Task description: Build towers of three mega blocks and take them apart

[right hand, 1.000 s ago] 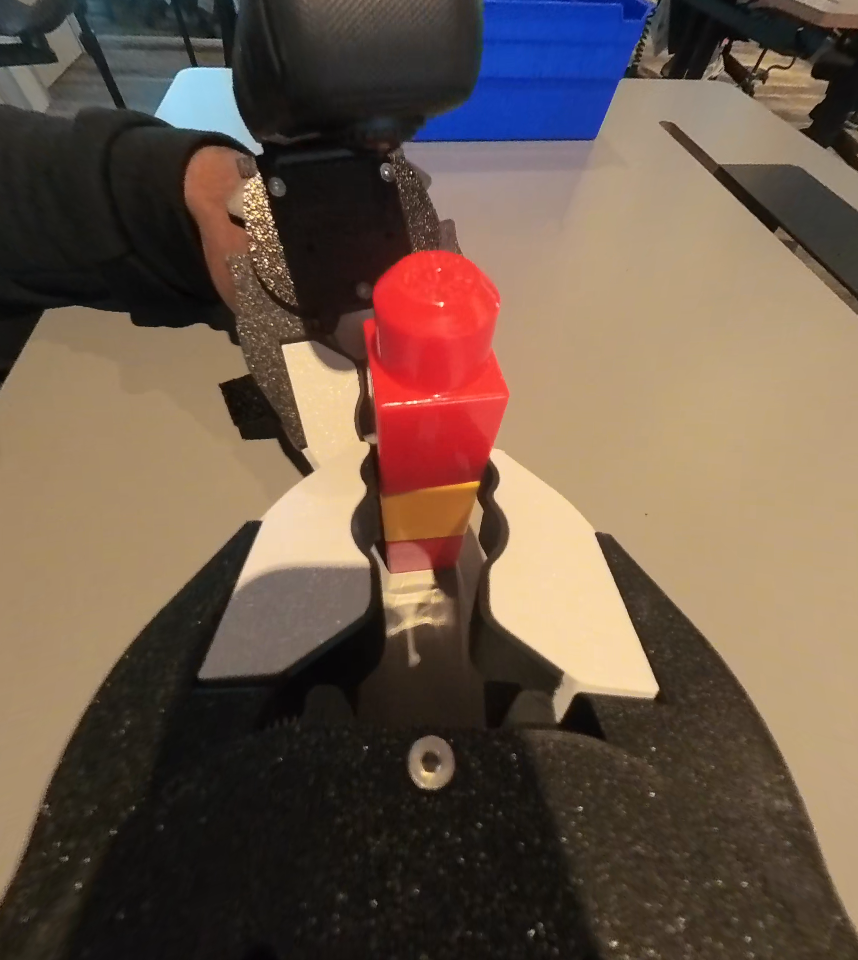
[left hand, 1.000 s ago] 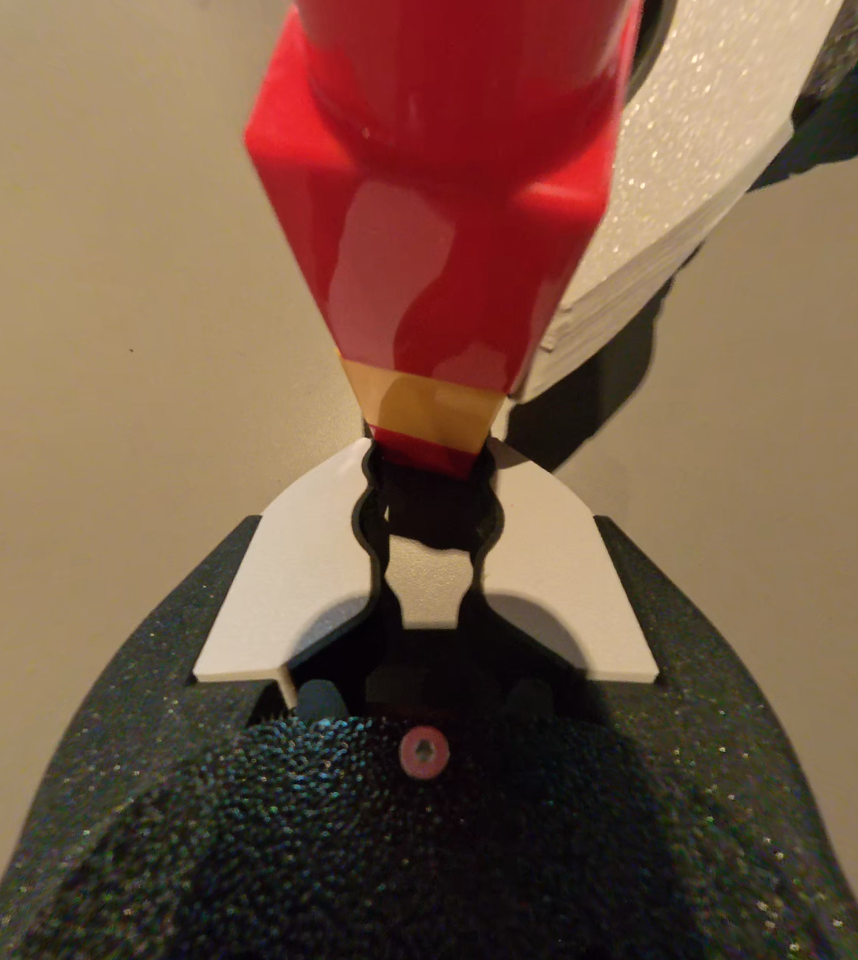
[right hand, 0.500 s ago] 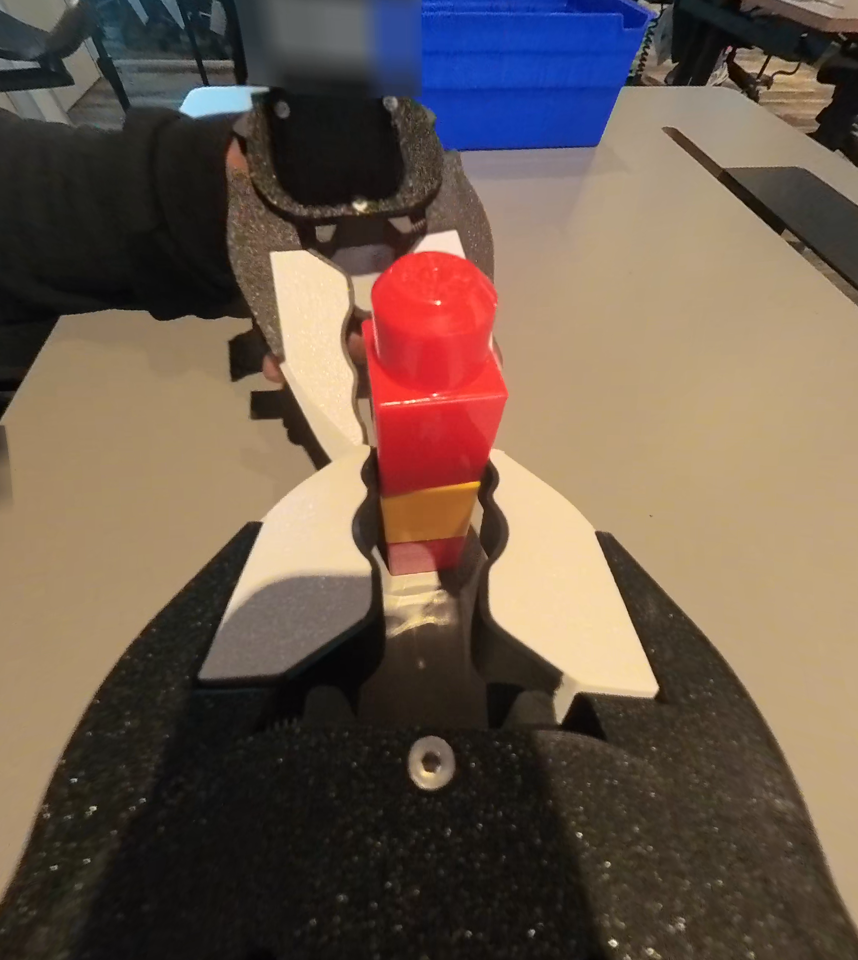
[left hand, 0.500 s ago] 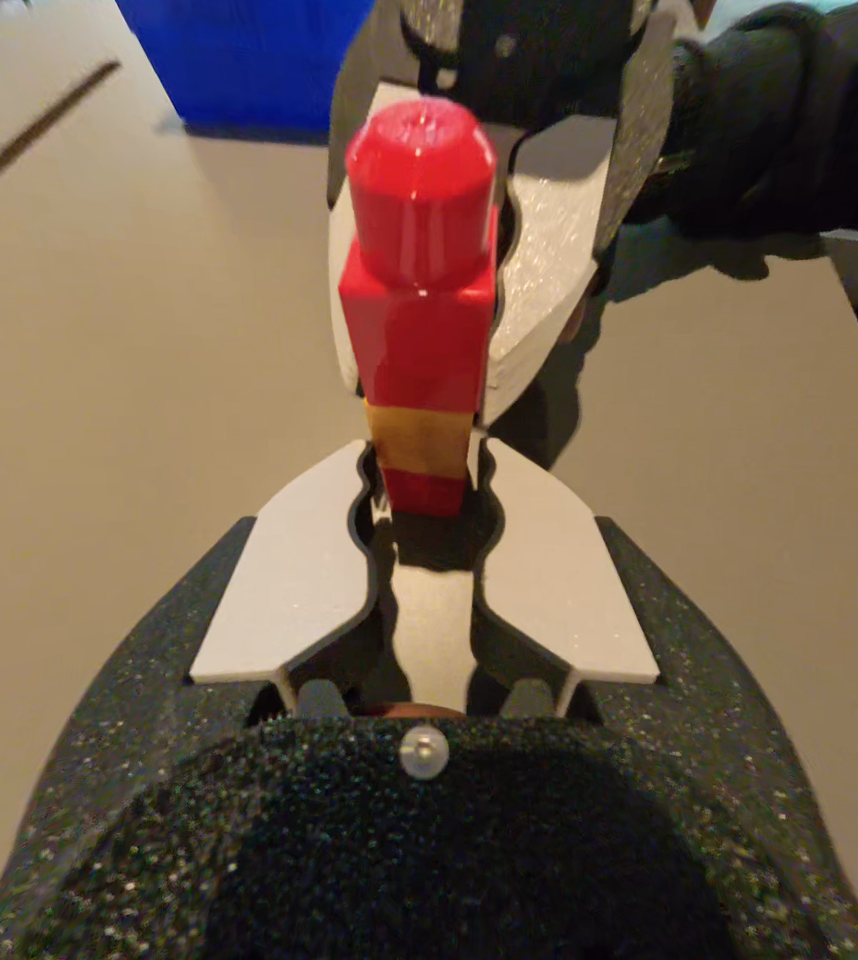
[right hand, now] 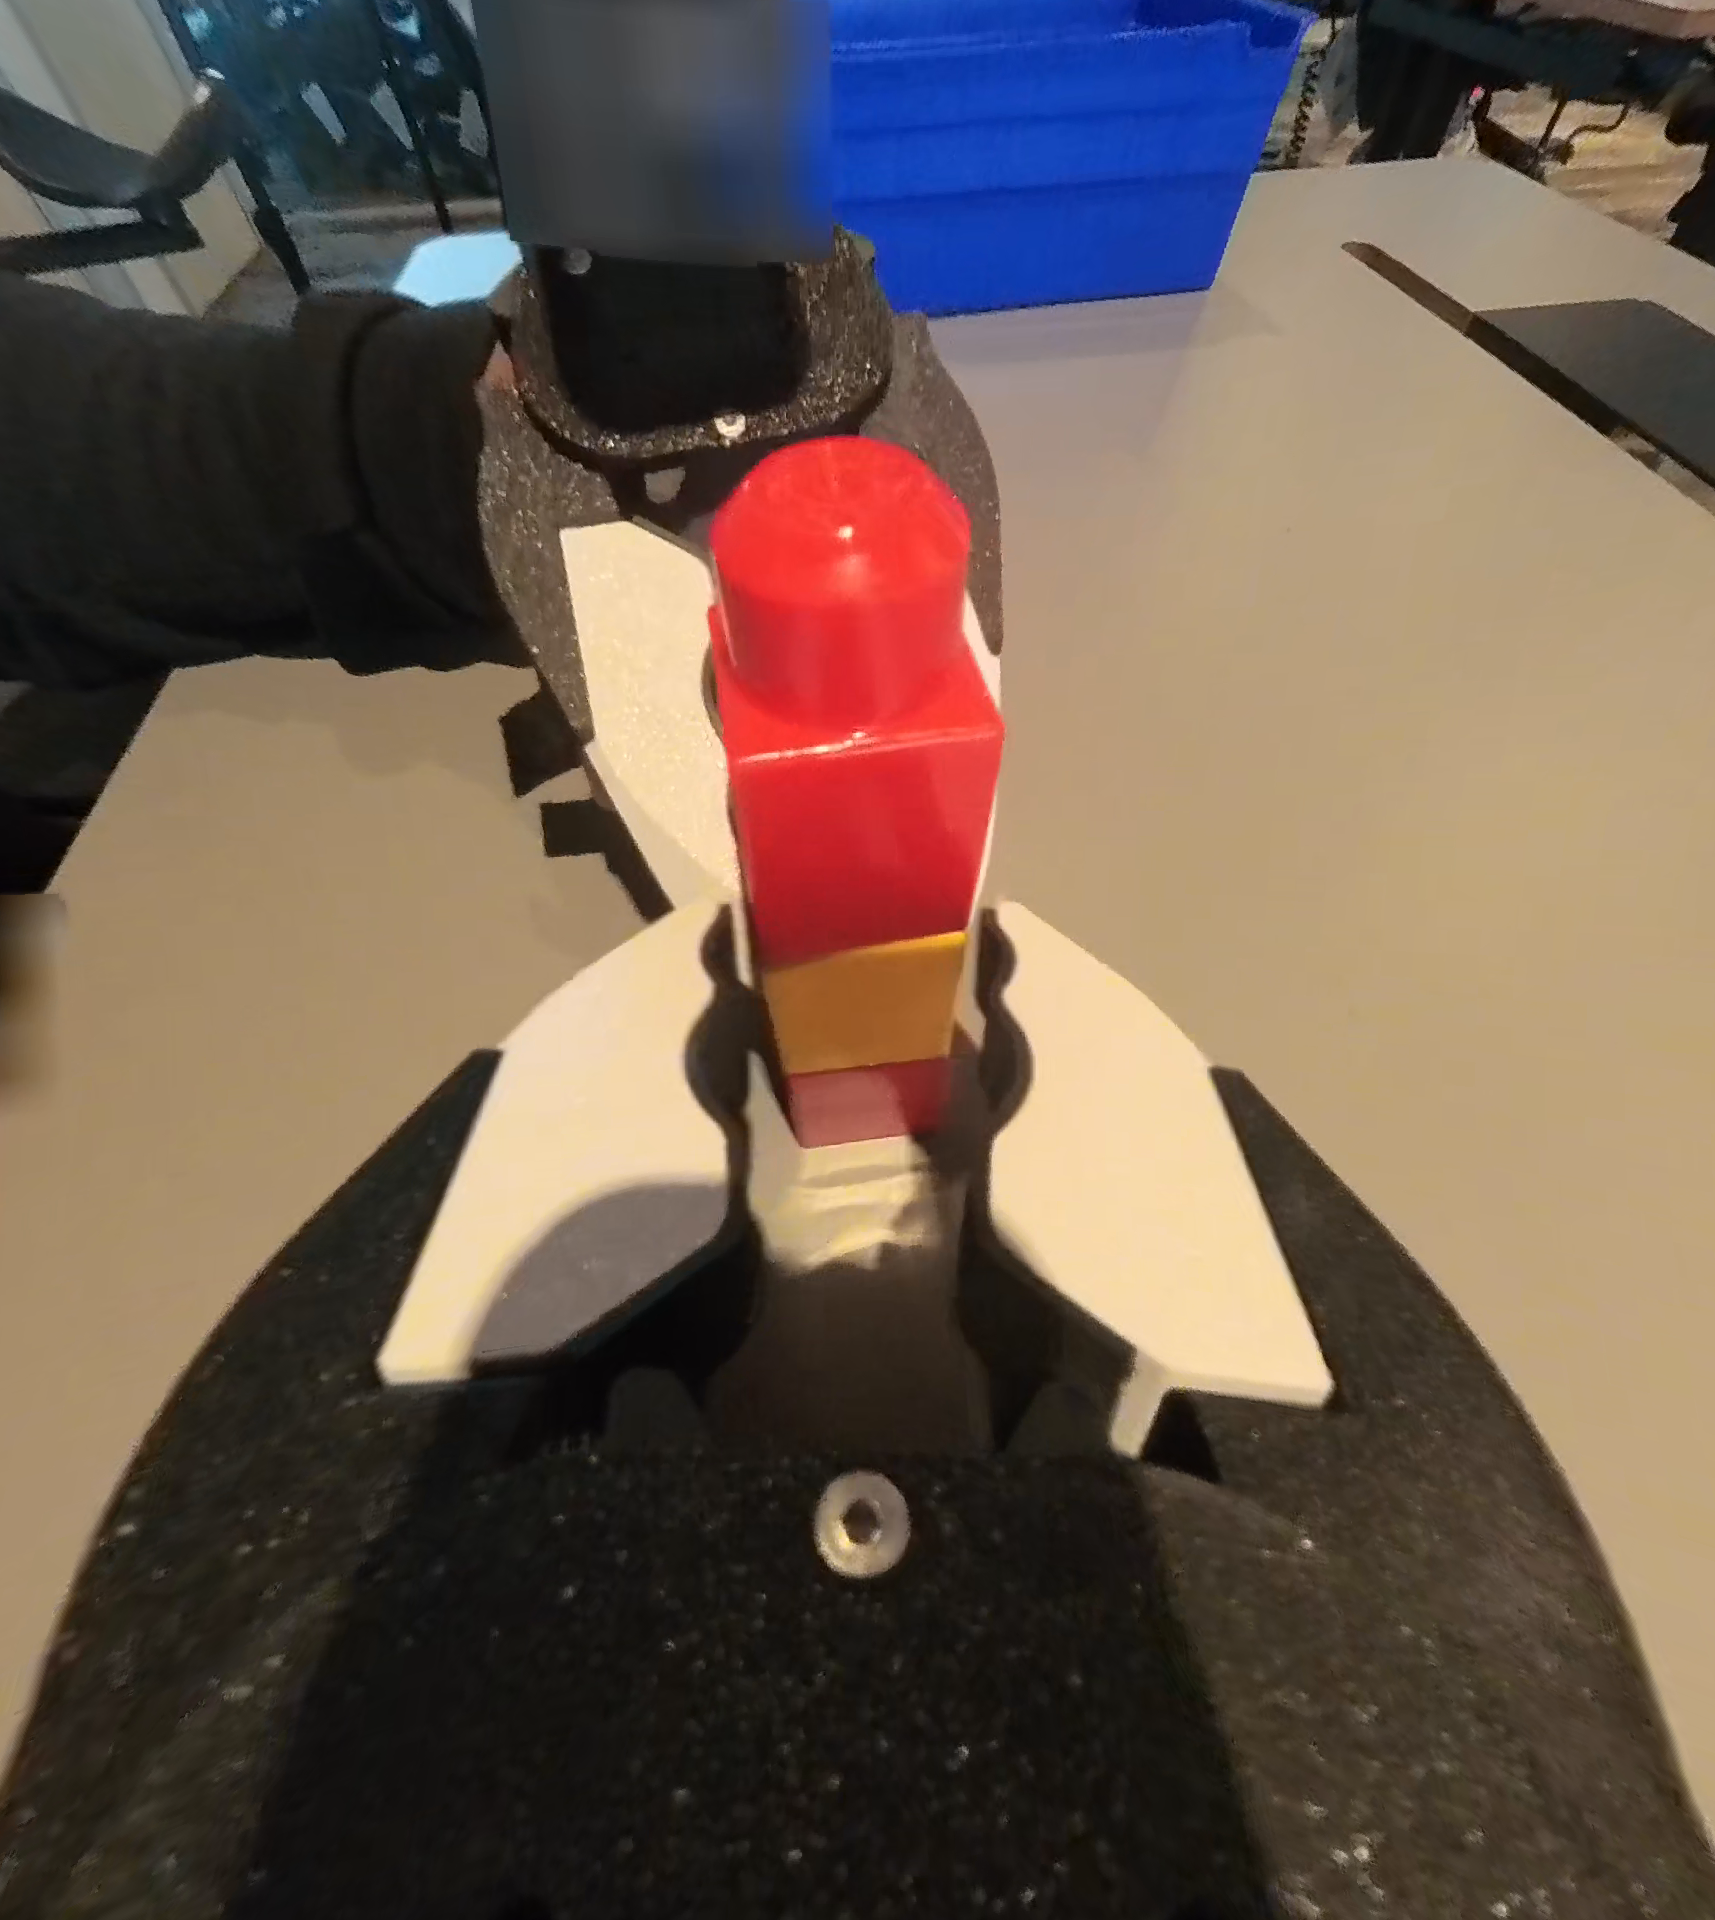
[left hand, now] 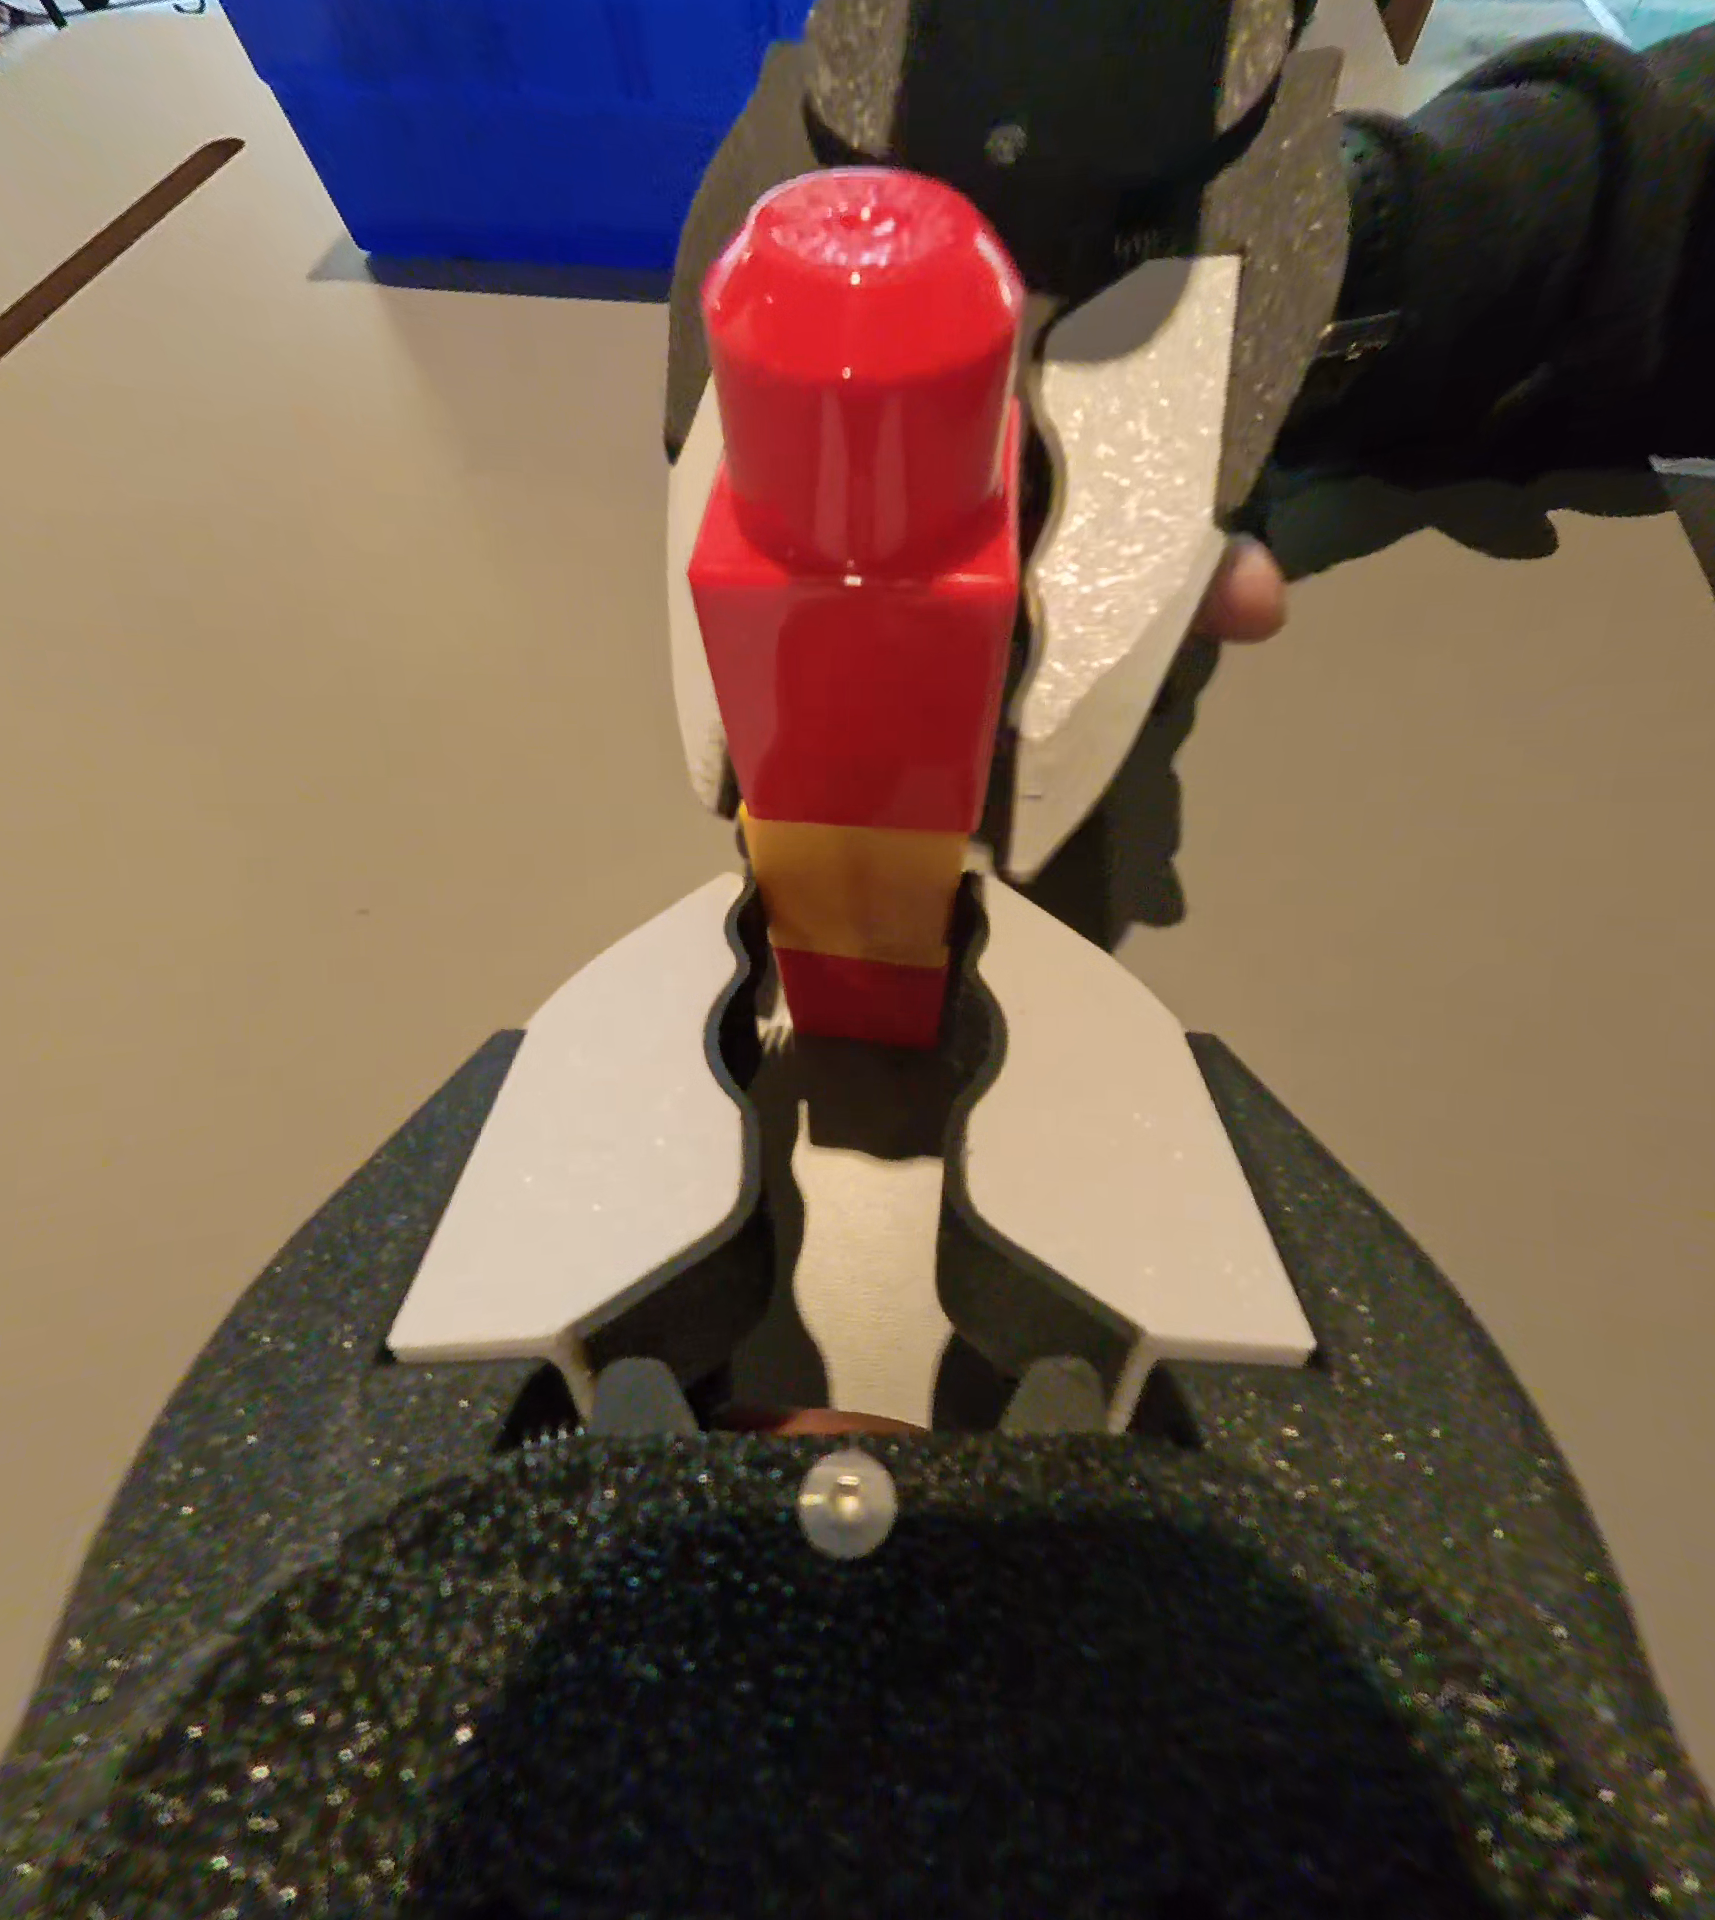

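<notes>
A tower of three mega blocks stands upright between my two grippers, which face each other. It has a red top block (left hand: pixel 858 675) with a round stud, a yellow middle block (left hand: pixel 858 883) and a red bottom block (left hand: pixel 858 1003). My left gripper (left hand: pixel 858 904) is shut on the tower at the yellow block. My right gripper (right hand: pixel 858 925) is shut on the tower's lower part from the opposite side, around the yellow block (right hand: pixel 863 1003) and the red bottom block (right hand: pixel 863 1107). Its white fingers (left hand: pixel 1113 582) show behind the tower. Whether the tower's foot touches the table is unclear.
The beige table (left hand: pixel 261 727) spreads on all sides. A blue bin (left hand: pixel 479 125) stands at the far edge, also in the right wrist view (right hand: pixel 1040 156). A dark slot (left hand: pixel 53 301) and a black panel (right hand: pixel 1642 384) mark the tabletop. Black sleeves (right hand: pixel 157 468) hold the grippers. Only a small space, under 4 cm, lies between the two pairs of fingers.
My left gripper has swung from looking steeply down on the tower to a level view of it, its jaws now at the yellow block. The right gripper and the tower have stayed put.
</notes>
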Demonstrator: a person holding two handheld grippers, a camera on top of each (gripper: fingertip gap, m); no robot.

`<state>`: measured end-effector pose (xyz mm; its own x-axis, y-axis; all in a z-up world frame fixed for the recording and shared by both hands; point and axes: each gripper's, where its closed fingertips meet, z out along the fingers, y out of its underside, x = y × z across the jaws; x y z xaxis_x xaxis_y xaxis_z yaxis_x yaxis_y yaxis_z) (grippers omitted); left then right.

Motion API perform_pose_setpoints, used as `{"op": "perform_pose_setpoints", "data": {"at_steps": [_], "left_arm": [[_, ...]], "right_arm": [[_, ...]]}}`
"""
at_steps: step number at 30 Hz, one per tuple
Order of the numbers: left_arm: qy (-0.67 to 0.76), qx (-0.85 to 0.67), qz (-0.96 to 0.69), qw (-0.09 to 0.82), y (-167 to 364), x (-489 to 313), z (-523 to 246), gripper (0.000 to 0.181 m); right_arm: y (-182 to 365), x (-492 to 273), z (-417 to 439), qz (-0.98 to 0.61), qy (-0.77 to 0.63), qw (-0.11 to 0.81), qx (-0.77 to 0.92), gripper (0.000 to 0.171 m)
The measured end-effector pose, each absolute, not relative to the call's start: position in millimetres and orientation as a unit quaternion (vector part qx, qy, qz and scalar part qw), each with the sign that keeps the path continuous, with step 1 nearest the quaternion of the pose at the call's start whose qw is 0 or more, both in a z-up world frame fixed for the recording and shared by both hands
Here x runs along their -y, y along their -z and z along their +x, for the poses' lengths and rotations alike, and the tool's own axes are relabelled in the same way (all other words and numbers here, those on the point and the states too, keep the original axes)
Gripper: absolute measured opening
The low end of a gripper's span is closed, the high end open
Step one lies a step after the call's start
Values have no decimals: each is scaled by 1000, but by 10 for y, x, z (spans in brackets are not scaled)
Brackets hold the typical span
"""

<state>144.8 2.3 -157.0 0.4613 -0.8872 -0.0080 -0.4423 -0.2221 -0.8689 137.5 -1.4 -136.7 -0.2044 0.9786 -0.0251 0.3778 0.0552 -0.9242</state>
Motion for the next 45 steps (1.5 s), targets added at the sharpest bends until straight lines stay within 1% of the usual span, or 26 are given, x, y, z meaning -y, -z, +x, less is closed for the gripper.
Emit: {"op": "perform_pose_setpoints", "data": {"at_steps": [1,2,5,8,10,11,20,35,40,45], "left_arm": [[257,-449,-739,432,1570,-23,1448,34],[256,-448,-740,432,1570,-24,1448,34],[255,-446,-740,433,1570,-23,1449,34],[253,-445,-742,433,1571,-22,1448,34],[251,-445,-742,434,1571,-21,1447,34],[251,-444,-742,434,1571,-20,1448,34],[249,-442,-744,435,1572,-17,1447,34],[249,-440,-744,436,1572,-14,1447,34],[246,-443,-744,436,1574,-12,1441,34],[247,-441,-744,436,1572,-10,1439,34]], "right_arm": [[1351,18,1380,-527,-438,348,640,52],[1313,29,1380,-521,-445,354,636,55],[1143,62,1367,-503,-475,375,617,57],[1010,41,1346,-498,-482,402,599,52],[1010,-2,1335,-506,-469,414,593,42],[1013,-8,1335,-509,-469,414,591,40],[1033,-16,1339,-537,-439,421,584,40],[1045,-12,1347,-529,-448,415,589,39],[1311,-8,1370,-539,-424,390,614,38],[1320,-12,1370,-538,-418,394,617,38]]}}
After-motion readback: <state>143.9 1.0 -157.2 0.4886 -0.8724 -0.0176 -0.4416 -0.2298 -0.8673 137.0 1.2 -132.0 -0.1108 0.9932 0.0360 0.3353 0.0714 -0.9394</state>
